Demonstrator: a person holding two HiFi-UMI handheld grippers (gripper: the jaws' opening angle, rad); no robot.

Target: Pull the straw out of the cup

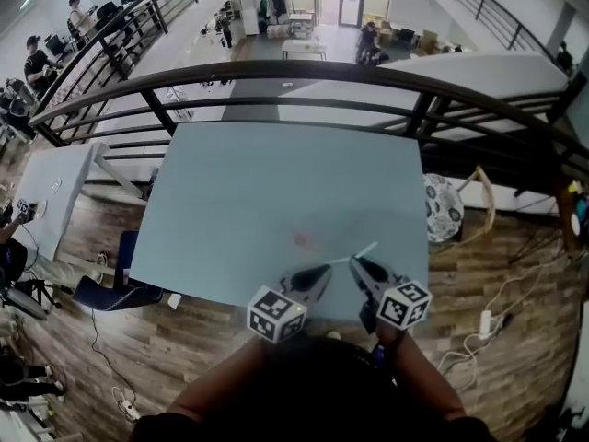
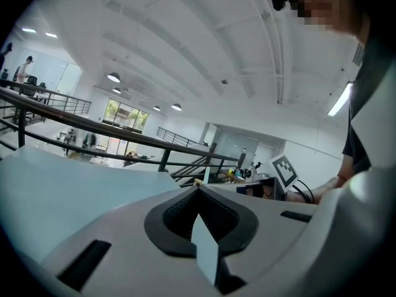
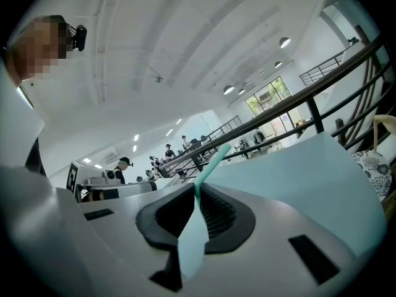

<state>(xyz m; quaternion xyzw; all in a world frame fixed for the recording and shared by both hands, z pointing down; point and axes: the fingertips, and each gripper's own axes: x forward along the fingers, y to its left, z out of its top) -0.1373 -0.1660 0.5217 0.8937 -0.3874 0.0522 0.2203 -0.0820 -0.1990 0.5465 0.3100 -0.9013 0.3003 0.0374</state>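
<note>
Since no cup shows on the bench [image 1: 258, 182], extraction looks done: right tool [image 3: 198, 187] clamps the straw [image 3: 215, 158], left tool [image 2: 199, 187] closed; next: release.

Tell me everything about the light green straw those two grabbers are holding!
The pale teal plastic straw is a thin, straight tube, and no cup shows anywhere. It is held slanted over the near part of the pale blue table. The right gripper is shut on it, and a long piece pokes out past its jaws. The other end seems pinched in the shut left gripper, where only a pale sliver peeks out.
</note>
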